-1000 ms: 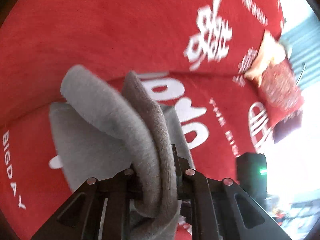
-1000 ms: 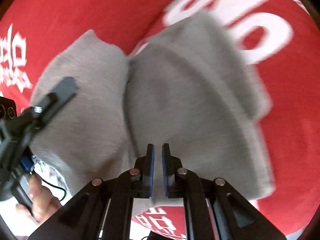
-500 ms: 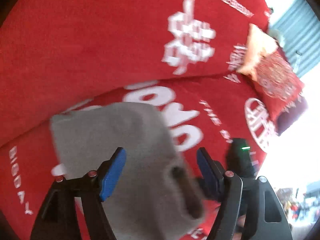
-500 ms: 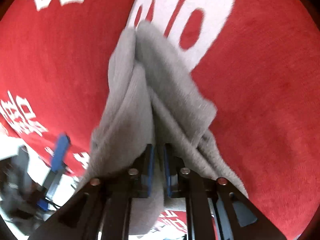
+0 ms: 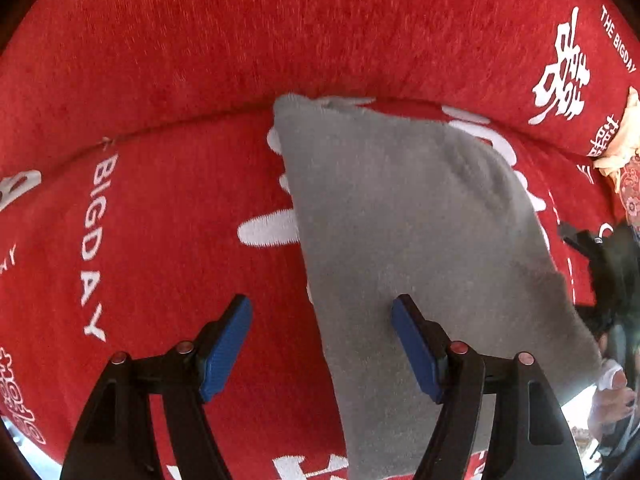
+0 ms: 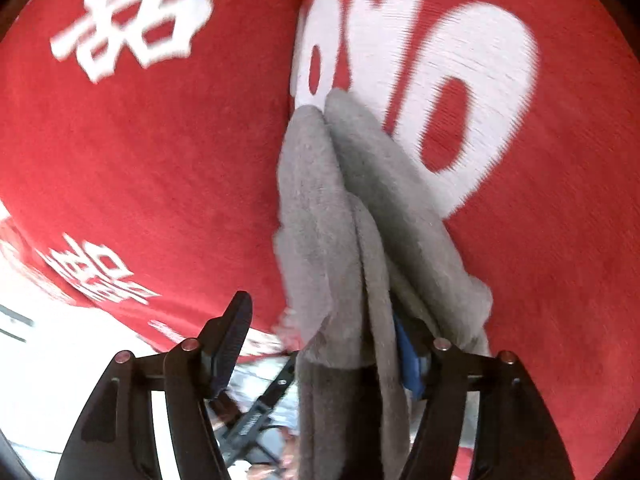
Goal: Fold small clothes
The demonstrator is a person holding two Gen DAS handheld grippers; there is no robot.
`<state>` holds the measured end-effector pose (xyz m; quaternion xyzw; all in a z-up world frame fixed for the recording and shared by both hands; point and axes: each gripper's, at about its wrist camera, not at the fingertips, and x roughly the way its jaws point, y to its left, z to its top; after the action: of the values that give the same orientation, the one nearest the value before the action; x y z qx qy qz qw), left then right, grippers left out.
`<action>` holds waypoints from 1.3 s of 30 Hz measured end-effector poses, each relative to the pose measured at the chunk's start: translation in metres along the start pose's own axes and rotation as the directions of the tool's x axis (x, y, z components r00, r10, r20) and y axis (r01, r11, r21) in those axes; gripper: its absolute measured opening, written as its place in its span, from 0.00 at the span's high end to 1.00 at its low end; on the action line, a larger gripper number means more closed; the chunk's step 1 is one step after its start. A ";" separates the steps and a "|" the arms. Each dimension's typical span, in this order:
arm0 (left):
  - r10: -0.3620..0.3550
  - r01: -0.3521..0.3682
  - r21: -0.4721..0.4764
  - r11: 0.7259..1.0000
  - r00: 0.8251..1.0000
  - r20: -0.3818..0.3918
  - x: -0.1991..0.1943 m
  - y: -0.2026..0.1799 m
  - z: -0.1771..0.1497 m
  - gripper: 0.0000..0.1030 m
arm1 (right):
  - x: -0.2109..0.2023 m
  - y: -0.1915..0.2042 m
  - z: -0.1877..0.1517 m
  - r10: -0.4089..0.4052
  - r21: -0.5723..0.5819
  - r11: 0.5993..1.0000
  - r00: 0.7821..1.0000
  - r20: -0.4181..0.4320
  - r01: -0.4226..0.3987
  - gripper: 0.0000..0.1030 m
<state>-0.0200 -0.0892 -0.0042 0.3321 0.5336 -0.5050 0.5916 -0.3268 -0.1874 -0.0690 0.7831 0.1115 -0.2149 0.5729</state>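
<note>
- Red plush cover point(image 5: 168, 216) underneath, white print reading "BIGDAY" at left and "THE BIGDAY" far right, beside large white characters.
- Grey cloth point(image 5: 408, 240) lying folded flat on it, right of centre.
- Left gripper point(image 5: 322, 344) spread wide above the near edge, blue pads clear of the fabric.
- Right gripper point(image 6: 320, 344) opening, grey folds draped between the fingers, against the right one.
- Patterned cushion point(image 5: 628, 168) at far right edge.
</note>
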 end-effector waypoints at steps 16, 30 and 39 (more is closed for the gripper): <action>0.043 -0.043 0.088 0.995 0.999 0.004 -0.011 -0.006 -0.015 0.23 | -0.028 0.023 -0.014 -0.383 -0.191 0.895 0.914 0.131 0.402 0.77; 0.003 0.008 0.124 0.992 0.996 -0.086 -0.016 -0.018 -0.043 0.23 | -0.065 0.064 -0.087 -0.430 -0.400 0.805 0.895 0.116 0.438 0.68; 0.031 -0.003 0.169 0.986 0.987 -0.158 0.016 -0.020 -0.071 0.23 | -0.032 0.007 -0.085 -0.595 -0.415 0.703 0.797 0.099 0.577 0.94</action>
<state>-0.0610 -0.0327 -0.0319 0.4250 0.5321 -0.5148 0.5209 -0.3347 -0.1072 -0.0270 0.5669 0.4104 -0.3393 0.6285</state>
